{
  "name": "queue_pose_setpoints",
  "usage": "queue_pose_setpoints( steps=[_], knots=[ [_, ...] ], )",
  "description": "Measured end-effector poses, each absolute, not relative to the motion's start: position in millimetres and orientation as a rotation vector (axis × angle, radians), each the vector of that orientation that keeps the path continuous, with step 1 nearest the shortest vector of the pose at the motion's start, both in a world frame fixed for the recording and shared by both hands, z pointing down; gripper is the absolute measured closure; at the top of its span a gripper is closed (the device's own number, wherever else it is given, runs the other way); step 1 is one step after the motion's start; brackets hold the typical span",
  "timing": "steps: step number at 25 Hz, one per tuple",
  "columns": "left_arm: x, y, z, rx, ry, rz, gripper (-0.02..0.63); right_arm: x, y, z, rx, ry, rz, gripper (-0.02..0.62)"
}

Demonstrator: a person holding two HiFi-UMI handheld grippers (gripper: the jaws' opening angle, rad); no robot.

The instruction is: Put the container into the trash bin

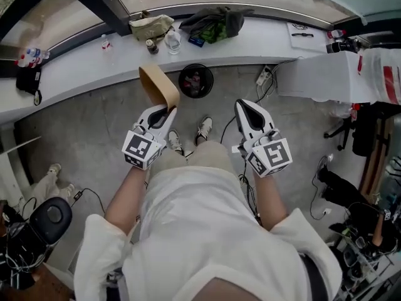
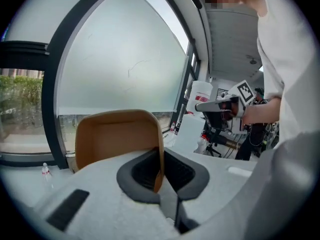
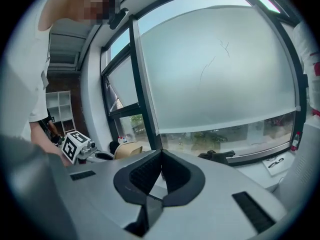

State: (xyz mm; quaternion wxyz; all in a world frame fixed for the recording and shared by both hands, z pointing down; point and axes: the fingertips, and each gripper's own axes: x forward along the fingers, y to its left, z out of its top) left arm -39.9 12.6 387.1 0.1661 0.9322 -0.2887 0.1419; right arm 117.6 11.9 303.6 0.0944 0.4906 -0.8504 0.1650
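Observation:
A tan cardboard container (image 1: 159, 86) sticks up and forward from my left gripper (image 1: 168, 109), which is shut on its side wall. In the left gripper view the container (image 2: 117, 136) rises over the jaws, its wall pinched between the pads (image 2: 161, 151). The trash bin (image 1: 195, 80), round and black with litter inside, stands on the concrete floor just right of and beyond the container, below the window ledge. My right gripper (image 1: 242, 104) is held level beside the left one, shut with nothing in it (image 3: 160, 156). In the right gripper view the container (image 3: 127, 150) shows at left.
A white window ledge (image 1: 250, 42) carries bottles (image 1: 172, 41), a bag (image 1: 151, 26) and dark clothing (image 1: 216, 21). A power strip (image 1: 263, 75) and cables lie on the floor right of the bin. My shoes (image 1: 203, 129) stand below it. A white table (image 1: 319, 77) stands at right.

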Motion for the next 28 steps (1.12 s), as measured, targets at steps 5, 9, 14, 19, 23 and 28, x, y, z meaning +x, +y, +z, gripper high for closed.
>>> queue_pose_setpoints(
  steps=[5, 9, 14, 19, 23, 28],
  knots=[
    [-21, -15, 440, 2.676, -0.758, 0.554, 0.584, 119, -24, 353, 1.381, -2.522, 0.572, 0.594],
    [-8, -28, 508, 2.679, -0.663, 0.708, 0.584, 115, -42, 404, 1.316, -2.504, 0.623, 0.595],
    [0, -8, 597, 2.636, -0.459, 0.841, 0.584, 100, -39, 470, 1.272, -2.453, 0.713, 0.594],
    [12, 5, 674, 2.615, -0.289, 0.926, 0.584, 89, -37, 530, 1.259, -2.423, 0.766, 0.595],
    [18, 11, 725, 2.58, -0.198, 1.014, 0.584, 85, -33, 565, 1.258, -2.404, 0.823, 0.595],
    [24, 3, 775, 2.534, -0.14, 1.078, 0.584, 83, -44, 600, 1.254, -2.41, 0.835, 0.594]
  ],
)
